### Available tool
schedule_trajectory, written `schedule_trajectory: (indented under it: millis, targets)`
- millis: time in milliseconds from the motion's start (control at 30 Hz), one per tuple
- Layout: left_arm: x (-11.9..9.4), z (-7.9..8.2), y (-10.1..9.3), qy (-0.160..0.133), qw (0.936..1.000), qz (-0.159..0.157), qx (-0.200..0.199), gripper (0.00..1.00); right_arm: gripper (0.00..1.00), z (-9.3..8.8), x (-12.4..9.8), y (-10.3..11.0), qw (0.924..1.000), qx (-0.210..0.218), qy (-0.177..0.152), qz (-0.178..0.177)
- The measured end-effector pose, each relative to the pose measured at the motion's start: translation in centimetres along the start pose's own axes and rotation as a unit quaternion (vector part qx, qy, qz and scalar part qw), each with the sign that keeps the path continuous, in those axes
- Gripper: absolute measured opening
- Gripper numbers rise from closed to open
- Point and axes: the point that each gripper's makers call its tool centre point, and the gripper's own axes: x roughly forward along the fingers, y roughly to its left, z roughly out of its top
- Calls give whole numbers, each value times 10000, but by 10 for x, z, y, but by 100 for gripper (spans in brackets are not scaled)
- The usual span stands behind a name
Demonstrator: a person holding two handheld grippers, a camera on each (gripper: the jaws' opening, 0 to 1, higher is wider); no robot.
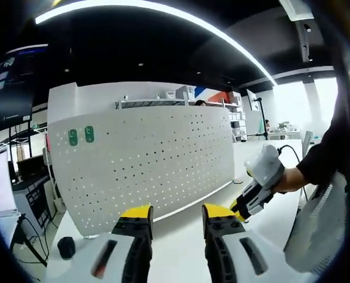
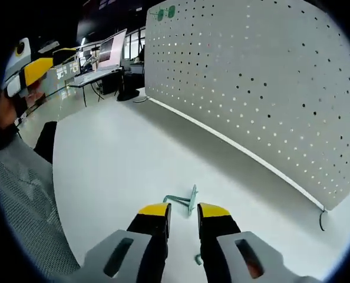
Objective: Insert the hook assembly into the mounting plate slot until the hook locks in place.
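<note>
On the white table (image 2: 104, 153), just ahead of my right gripper (image 2: 184, 213), the hook assembly (image 2: 184, 200) is lying flat, a small pale-green wire piece with a little plate at one end, and I'm looking straight down my jaws at it. Those right jaws are standing a little apart with nothing between them; the hook is sitting just past the yellow tips, not yet gripped. My left gripper (image 1: 176, 217) is hanging back over the table, jaws parted and empty too, facing the white pegboard (image 1: 145, 159) that is standing upright along the far side. Two green tags (image 1: 81, 136) are sitting near its top left corner. In the left gripper view I'm also seeing the right gripper (image 1: 258, 184) coming in from the right, held in a hand with a dark sleeve.

So I judge I'm at the pick-up. To do it well, I'm wanting to come down squarely over the wire stem, not the plate end, so the plate stays free to meet the slot. Closing gently matters, since a thin wire can skid or twist on a smooth top. I cannot tell from here which hole or slot in the board is the target, so I'm planning to keep the board in sight while lifting.
</note>
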Motion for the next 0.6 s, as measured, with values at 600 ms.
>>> schedule_trajectory:
  millis: [600]
  targets:
    - [1, -2, 0, 55, 10000, 22, 43, 33, 6, -19, 20, -5, 9993, -35, 371, 5]
